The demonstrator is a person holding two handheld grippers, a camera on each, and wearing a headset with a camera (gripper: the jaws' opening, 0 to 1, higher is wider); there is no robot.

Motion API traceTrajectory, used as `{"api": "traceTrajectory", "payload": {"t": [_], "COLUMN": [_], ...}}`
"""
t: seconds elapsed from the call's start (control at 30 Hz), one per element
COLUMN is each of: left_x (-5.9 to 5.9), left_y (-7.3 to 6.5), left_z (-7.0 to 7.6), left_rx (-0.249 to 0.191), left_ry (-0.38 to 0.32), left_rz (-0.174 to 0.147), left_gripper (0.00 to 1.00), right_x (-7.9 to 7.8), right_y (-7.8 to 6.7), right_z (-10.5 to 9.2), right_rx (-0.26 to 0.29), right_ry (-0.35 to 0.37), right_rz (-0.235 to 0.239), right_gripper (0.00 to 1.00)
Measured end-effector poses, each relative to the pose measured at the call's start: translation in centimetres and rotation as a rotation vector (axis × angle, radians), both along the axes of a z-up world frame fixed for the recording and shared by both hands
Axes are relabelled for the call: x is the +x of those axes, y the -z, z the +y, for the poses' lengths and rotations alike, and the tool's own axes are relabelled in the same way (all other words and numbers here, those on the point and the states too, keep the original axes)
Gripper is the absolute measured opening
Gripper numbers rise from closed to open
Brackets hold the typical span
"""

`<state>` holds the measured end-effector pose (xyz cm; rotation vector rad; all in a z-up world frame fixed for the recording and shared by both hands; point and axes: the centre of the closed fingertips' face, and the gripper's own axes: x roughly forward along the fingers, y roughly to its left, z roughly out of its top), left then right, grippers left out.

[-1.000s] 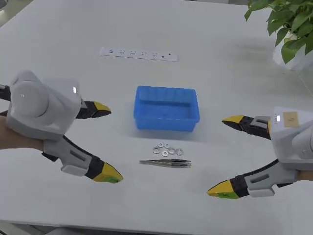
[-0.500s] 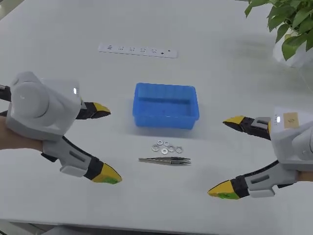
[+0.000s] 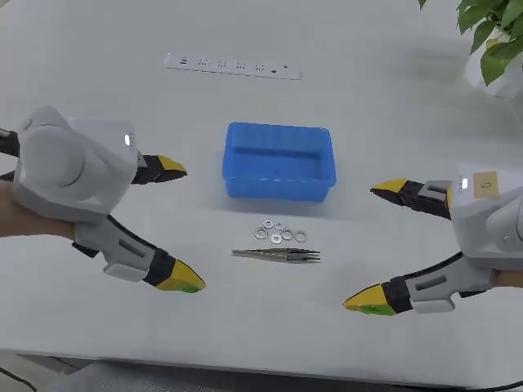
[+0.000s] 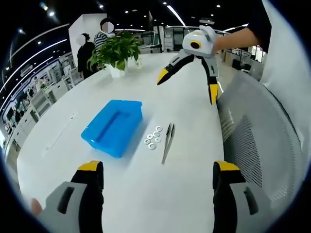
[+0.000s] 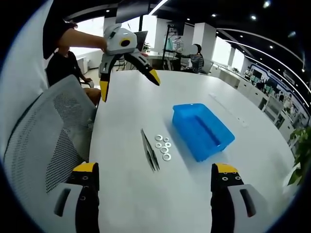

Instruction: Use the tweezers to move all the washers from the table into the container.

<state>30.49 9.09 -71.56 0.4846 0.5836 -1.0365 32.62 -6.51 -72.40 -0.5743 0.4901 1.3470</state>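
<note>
Several small metal washers [image 3: 279, 234] [image 4: 153, 138] [image 5: 164, 144] lie in a cluster on the white table, just in front of the blue plastic container [image 3: 279, 160] [image 4: 112, 126] [image 5: 202, 129]. Steel tweezers [image 3: 276, 256] [image 4: 168, 141] [image 5: 149, 149] lie flat beside the washers on the near side. My left gripper [image 3: 180, 227] [image 4: 158, 173] hovers open to the left of them, holding nothing. My right gripper [image 3: 377, 243] [image 5: 154, 174] hovers open to the right, also with nothing between its jaws.
A white power strip [image 3: 232, 66] lies beyond the container. A potted green plant [image 3: 493, 41] [image 4: 116, 51] stands at the far right corner. A grey mesh chair [image 4: 260, 141] [image 5: 46, 131] sits at the table's near edge. People stand in the background [image 4: 92, 41].
The head view has shifted so the table's objects sit slightly higher in the picture. Both grippers stay open, in much the same pose on either side of the washers.
</note>
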Motion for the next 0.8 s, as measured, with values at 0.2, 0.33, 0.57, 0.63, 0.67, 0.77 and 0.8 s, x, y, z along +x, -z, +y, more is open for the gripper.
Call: {"api": "traceTrajectory", "payload": {"t": [0.2, 0.33, 0.57, 0.63, 0.67, 0.77, 0.8], "left_x": [0.2, 0.7, 1.2, 1.2, 1.3, 1.2, 1.3], "left_y": [0.7, 1.1, 2.0, 2.6, 3.1, 4.3, 4.7], "left_z": [-0.2, -0.4, -1.5, -2.0, -2.2, -2.8, -2.8], "left_rx": [0.016, 0.025, 0.031, 0.041, 0.047, 0.048, 0.048], "left_ry": [0.017, 0.028, 0.063, 0.076, 0.08, 0.091, 0.093], "left_rz": [0.008, -0.024, -0.034, -0.027, -0.014, 0.021, 0.027], "left_gripper": [0.97, 0.96, 0.77, 0.73, 0.71, 0.67, 0.67], "right_x": [0.4, 0.6, 0.8, 0.8, 0.8, 0.6, 0.6], "right_y": [0.4, 0.6, 0.5, 0.7, 1.0, 1.7, 1.8], "right_z": [0.0, 0.1, 1.6, 2.1, 2.4, 3.4, 3.7], "right_rx": [0.0, 0.003, 0.056, 0.049, 0.034, 0.028, 0.032], "right_ry": [0.009, 0.01, 0.034, 0.021, 0.008, -0.013, -0.017], "right_rz": [0.01, 0.007, 0.045, 0.041, 0.039, 0.056, 0.065], "right_gripper": [0.93, 0.9, 0.78, 0.73, 0.71, 0.65, 0.65]}}
